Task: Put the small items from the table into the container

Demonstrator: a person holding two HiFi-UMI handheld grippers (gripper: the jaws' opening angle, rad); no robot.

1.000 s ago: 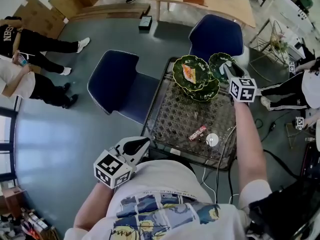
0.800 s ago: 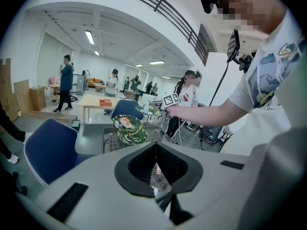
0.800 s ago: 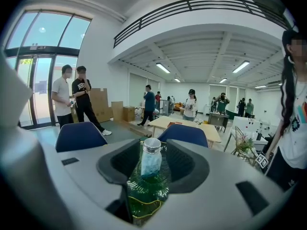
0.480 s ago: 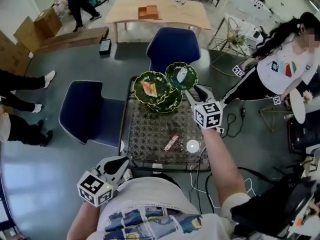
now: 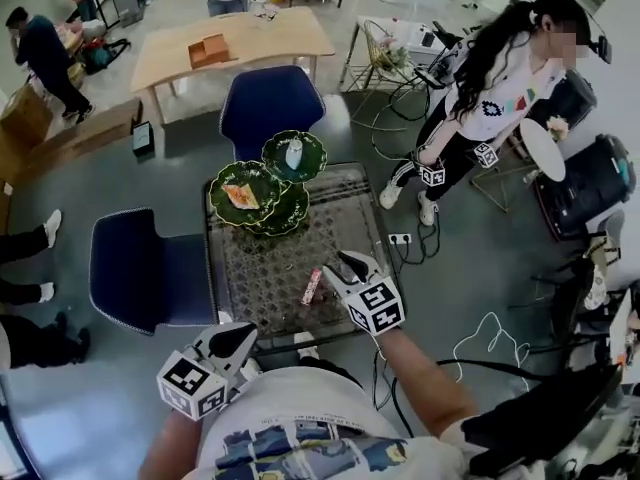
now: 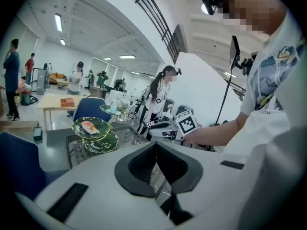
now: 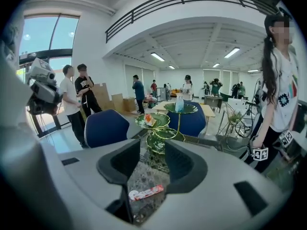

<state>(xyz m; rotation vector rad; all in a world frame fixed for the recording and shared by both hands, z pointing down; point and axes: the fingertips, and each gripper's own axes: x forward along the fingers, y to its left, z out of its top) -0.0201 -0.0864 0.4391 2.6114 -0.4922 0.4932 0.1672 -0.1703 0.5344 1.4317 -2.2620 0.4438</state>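
Observation:
A red-and-white candy bar [image 5: 312, 286] lies on the mesh-topped table [image 5: 260, 268] near its front edge. My right gripper [image 5: 346, 261] hovers just right of it, jaws open and empty; in the right gripper view the candy bar [image 7: 146, 192] shows low between the jaws. A green tiered stand of leaf-shaped dishes [image 5: 250, 194] stands at the table's far side, with an orange item on one dish and a white item on the top dish [image 5: 294, 154]. My left gripper [image 5: 248, 332] stays by my body at the table's near corner, shut and empty.
Two blue chairs [image 5: 268, 103] [image 5: 140, 268] stand behind and left of the table. A person [image 5: 480, 98] stands to the right. A power strip and cables [image 5: 400, 238] lie on the floor on the right side. A wooden table [image 5: 230, 43] is farther back.
My right gripper has pulled back from the green dishes to the table's near edge beside the candy bar. The head view has swung round. The left gripper has shifted slightly.

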